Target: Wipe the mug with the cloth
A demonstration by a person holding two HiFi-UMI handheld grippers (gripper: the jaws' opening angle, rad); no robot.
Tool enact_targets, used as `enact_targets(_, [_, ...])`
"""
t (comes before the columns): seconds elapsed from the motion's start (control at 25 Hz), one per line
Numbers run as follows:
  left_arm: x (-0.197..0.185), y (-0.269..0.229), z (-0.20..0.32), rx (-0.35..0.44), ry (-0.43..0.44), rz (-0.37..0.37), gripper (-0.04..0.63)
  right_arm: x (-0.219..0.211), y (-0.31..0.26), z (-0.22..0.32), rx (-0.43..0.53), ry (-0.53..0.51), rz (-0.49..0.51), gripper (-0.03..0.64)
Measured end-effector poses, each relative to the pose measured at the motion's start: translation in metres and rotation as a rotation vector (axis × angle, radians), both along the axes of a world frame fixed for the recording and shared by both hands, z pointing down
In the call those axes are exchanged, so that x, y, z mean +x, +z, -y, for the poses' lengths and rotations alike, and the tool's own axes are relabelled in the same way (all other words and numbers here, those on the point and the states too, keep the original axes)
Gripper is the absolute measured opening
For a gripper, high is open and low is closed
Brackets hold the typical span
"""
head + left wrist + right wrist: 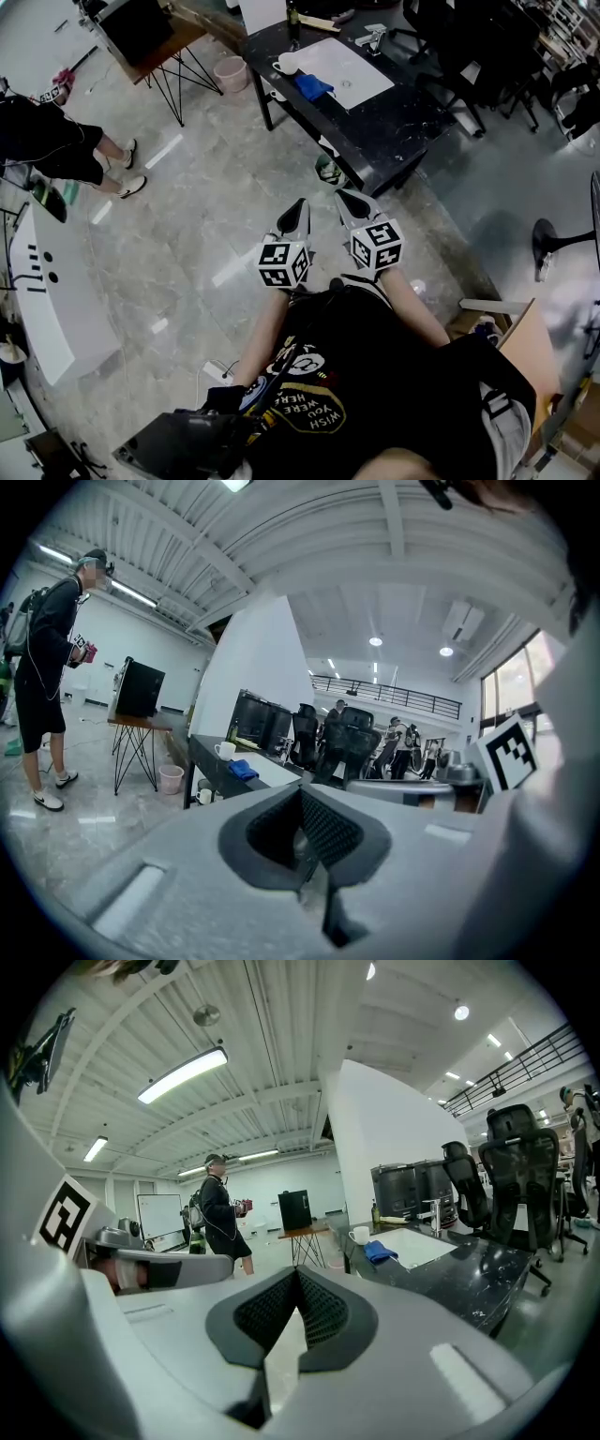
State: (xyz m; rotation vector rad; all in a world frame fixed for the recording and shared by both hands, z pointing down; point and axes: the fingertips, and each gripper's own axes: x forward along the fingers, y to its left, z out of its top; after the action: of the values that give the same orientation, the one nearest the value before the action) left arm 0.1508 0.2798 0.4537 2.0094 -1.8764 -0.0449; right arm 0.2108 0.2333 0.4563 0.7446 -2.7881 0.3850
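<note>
Two grippers hang close to your chest, the left gripper (295, 217) and the right gripper (352, 204), each with its jaws closed on nothing. Both are well apart from the black table (403, 122). There the white mug (284, 67) stands just beside the blue cloth (311, 86), its contents too small to tell. The head view cuts off a bystander (47, 141) at its left edge, but the left gripper view shows that person head to foot. A pink bucket (230, 72) stands by the table, its inside unclear.
</note>
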Motion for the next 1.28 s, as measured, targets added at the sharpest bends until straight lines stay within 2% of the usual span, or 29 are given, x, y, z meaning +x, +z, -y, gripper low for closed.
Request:
enact_targets(0.24, [-0.010,0.002,-0.006,-0.010,-0.012,-0.005,0.005,-0.007,-0.001,-0.001,-0.032,0.013,0.044,0.003])
enact_targets(0.92, [-0.055,0.026,-0.013,-0.051,0.037,-0.049,0.005,-0.028,0.024,-0.012,-0.066,0.100,-0.040,0.003])
enact_targets(1.12, [-0.070,0.030,0.005,-0.052,0.022,-0.054,0.005,-0.048,0.031,0.012,-0.067,0.086,-0.042,0.003])
enact_targets(1.28, [-0.090,0.035,0.042,-0.055,0.005,-0.046,0.005,-0.067,0.035,0.053,-0.065,0.069,-0.031,0.003])
